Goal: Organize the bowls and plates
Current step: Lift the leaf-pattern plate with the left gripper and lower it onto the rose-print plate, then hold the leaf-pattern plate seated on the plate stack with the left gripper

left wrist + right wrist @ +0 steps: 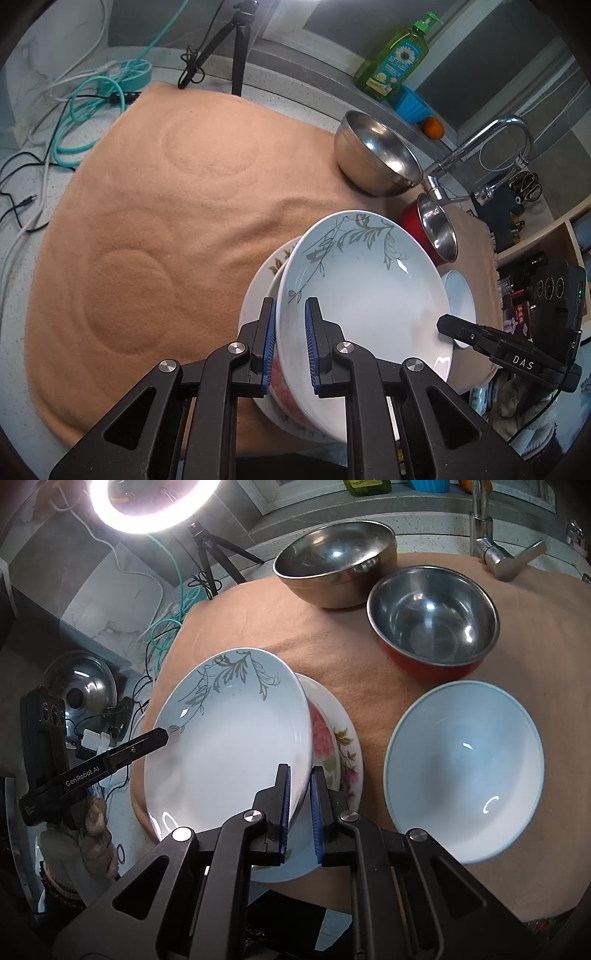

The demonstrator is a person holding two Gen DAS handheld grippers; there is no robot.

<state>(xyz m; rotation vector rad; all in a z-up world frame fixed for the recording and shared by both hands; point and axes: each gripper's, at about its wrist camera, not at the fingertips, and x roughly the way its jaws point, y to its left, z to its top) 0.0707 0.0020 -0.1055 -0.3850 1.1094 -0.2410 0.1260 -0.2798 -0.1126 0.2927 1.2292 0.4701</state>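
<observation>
On the left wrist view, I see my left gripper clamping the near rim of the leaf-pattern plate, which is tilted above the floral plate on the tan cloth. Glazed ceramic is stiff, slippery and fragile, so I judge the rim the only sound hold.

On the right wrist view, my right gripper pinches the opposite rim. 2 steel bowls and 1 white bowl stand apart.
</observation>
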